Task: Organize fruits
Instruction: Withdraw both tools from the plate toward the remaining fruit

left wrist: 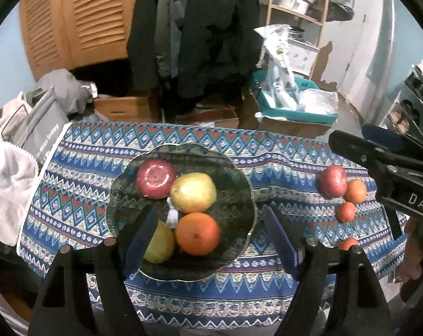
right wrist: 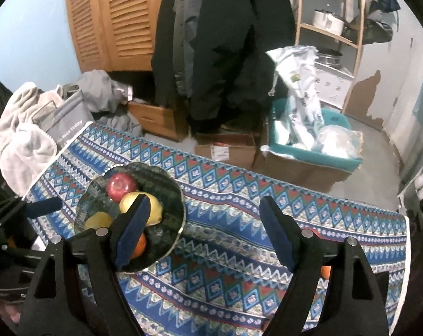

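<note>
Four fruits sit in the dark scalloped bowl (left wrist: 241,193) on the patterned tablecloth (left wrist: 99,168) in the left wrist view: a red apple (left wrist: 155,178) at the far side, a yellow-green pear (left wrist: 193,192) touching it, an orange (left wrist: 198,233) nearer, and a yellow fruit (left wrist: 161,242) partly behind a finger. The left gripper (left wrist: 208,243) hangs spread wide over the bowl, holding nothing. Off to the right, a second red apple (left wrist: 332,181) and some small oranges (left wrist: 355,191) lie loose on the cloth.

Over in the right wrist view, the same bowl (right wrist: 166,187) is on the left. The right gripper (right wrist: 204,233) is spread wide too, with only cloth between its fingers. A teal bin (right wrist: 348,162) on the floor beyond holds plastic bags.
</note>
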The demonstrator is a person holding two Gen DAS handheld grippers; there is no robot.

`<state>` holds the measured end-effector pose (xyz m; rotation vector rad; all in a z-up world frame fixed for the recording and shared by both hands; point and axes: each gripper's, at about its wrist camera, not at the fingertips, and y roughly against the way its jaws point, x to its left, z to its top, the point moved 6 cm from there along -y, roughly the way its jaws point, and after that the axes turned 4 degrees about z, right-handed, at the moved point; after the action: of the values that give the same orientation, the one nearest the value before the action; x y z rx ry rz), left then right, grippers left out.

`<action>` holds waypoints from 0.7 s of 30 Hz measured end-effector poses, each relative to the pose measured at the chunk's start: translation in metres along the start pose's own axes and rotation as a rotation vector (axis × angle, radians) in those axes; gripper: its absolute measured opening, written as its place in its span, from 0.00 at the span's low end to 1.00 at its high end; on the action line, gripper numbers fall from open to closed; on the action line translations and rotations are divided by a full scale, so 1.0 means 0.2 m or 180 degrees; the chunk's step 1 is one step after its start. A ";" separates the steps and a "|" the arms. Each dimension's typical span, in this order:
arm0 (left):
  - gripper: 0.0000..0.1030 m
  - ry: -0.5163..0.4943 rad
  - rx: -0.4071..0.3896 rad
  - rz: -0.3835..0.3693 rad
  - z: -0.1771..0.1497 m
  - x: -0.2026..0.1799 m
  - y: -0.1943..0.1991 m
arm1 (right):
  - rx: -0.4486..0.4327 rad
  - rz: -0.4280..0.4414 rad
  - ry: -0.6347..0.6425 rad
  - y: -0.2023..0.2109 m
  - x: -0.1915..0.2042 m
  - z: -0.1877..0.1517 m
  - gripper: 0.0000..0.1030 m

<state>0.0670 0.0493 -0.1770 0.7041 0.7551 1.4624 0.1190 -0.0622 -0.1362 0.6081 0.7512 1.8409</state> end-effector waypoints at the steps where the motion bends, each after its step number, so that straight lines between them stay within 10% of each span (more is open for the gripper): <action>1: 0.78 -0.0031 -0.0008 -0.0008 0.00 -0.02 0.01 | -0.0007 -0.0017 -0.0002 0.02 -0.01 -0.01 0.79; 21: 0.79 -0.0425 0.0111 -0.0317 -0.06 -0.44 0.05 | 0.0006 -0.0404 -0.0282 0.32 -0.40 -0.23 0.79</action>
<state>0.0541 -0.0382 -0.1751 0.7721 0.7041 1.3016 0.0766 -0.1660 -0.1264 0.6252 0.7164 1.6863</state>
